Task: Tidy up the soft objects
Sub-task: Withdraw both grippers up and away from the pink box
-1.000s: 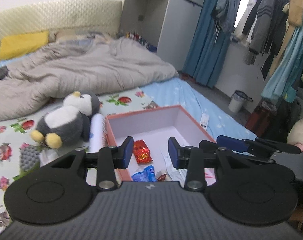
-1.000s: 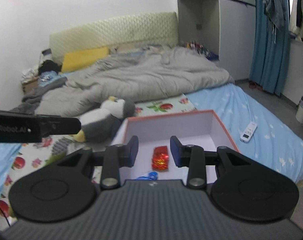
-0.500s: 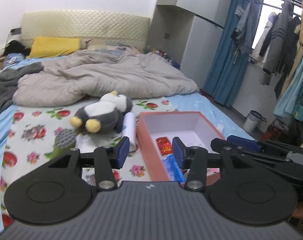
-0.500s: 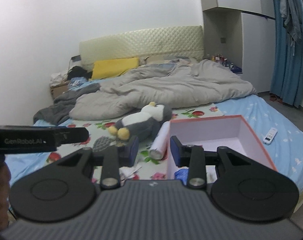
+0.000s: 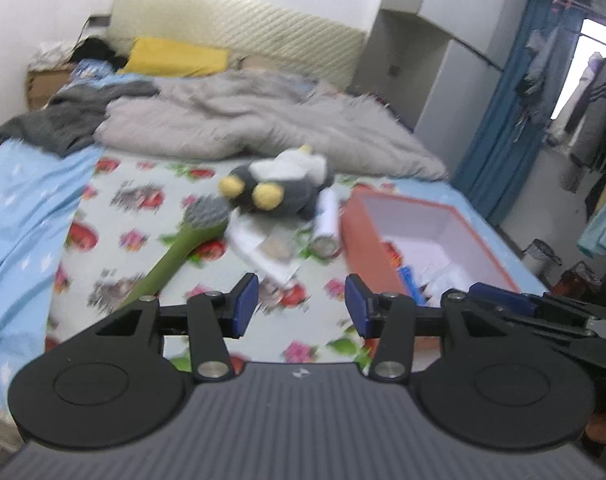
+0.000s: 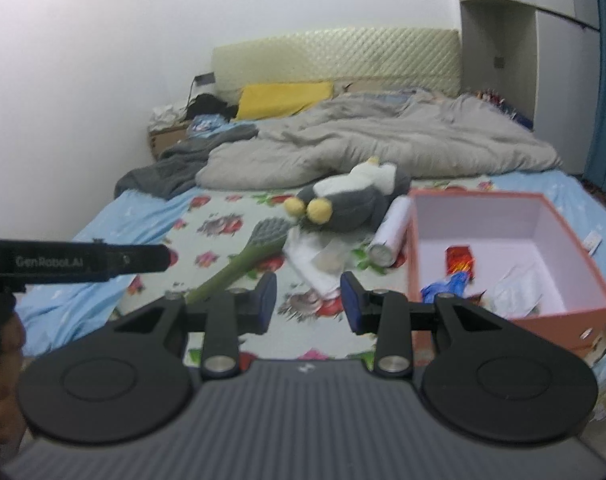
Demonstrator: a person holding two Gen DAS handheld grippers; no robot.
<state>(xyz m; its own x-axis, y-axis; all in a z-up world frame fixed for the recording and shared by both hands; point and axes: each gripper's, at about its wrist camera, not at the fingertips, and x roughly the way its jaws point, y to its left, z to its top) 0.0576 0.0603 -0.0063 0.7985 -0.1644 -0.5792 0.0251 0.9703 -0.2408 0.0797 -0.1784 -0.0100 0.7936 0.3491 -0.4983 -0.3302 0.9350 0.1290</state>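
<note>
Floral bedsheet (image 6: 231, 224) is carrying a grey-white plush penguin (image 6: 343, 196) beside an open red cardboard box (image 6: 515, 320) — likely its destination; left gripper (image 5: 301, 304) and right gripper (image 6: 307, 300) are hovering, jaws apart, empty.

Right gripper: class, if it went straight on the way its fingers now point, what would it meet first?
Probably the white folded packet on the floral sheet, which shows just beyond the gap of the open right gripper. The penguin plush lies farther along. Depth is uncertain in this fisheye view.
</note>
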